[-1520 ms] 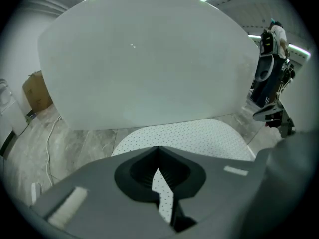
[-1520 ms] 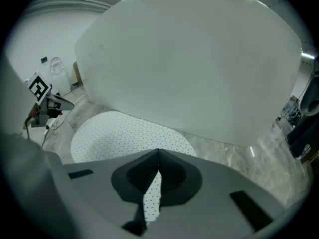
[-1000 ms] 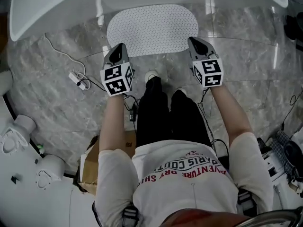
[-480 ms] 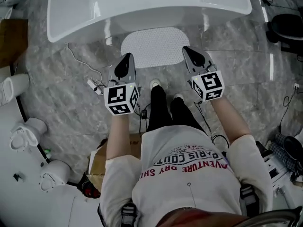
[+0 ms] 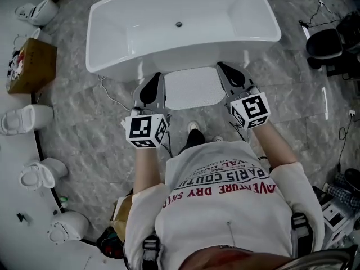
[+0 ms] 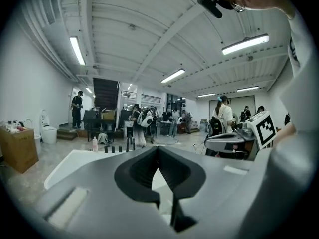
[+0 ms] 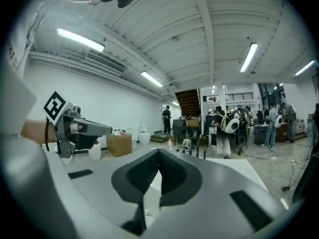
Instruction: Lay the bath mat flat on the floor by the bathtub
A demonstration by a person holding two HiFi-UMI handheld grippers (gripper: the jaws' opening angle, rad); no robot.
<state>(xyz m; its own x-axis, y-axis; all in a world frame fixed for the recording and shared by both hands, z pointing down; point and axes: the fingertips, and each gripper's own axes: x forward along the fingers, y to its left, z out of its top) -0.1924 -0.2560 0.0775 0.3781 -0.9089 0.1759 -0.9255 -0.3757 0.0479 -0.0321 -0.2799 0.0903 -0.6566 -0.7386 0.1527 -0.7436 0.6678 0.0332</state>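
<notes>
- A white bath mat [image 5: 191, 87] lies flat on the grey marble-patterned floor [image 5: 84, 128], its long edge just beside the front wall of a white bathtub [image 5: 185, 54].
- Seen from the head view, the mat sits below and between the two grippers, with its left end under the left gripper [image 5: 153, 82] and its right end under the right gripper [image 5: 226, 71]. Neither gripper holds it.
- The left gripper's jaws are pressed together with nothing between them; its own view looks out level across a large room.
- The right gripper's jaws are also pressed together and empty, and it points the same way.
- Each gripper sees the other at its side: the right gripper [image 6: 232, 142] at the right of the left gripper view, the left gripper [image 7: 79, 129] at the left of the right gripper view.
- Behind the grippers, the person wears a white T-shirt [image 5: 225, 201]; the shoes [image 5: 194, 127] stand just short of the mat.
- Left of the left gripper, a cable [image 5: 115, 97] trails over the floor.
- Further left stand a cardboard box [image 5: 31, 66] and a row of white toilets [image 5: 28, 118].
- Beyond the bathtub, well ahead of both grippers, several people [image 6: 137, 121] stand about.
</notes>
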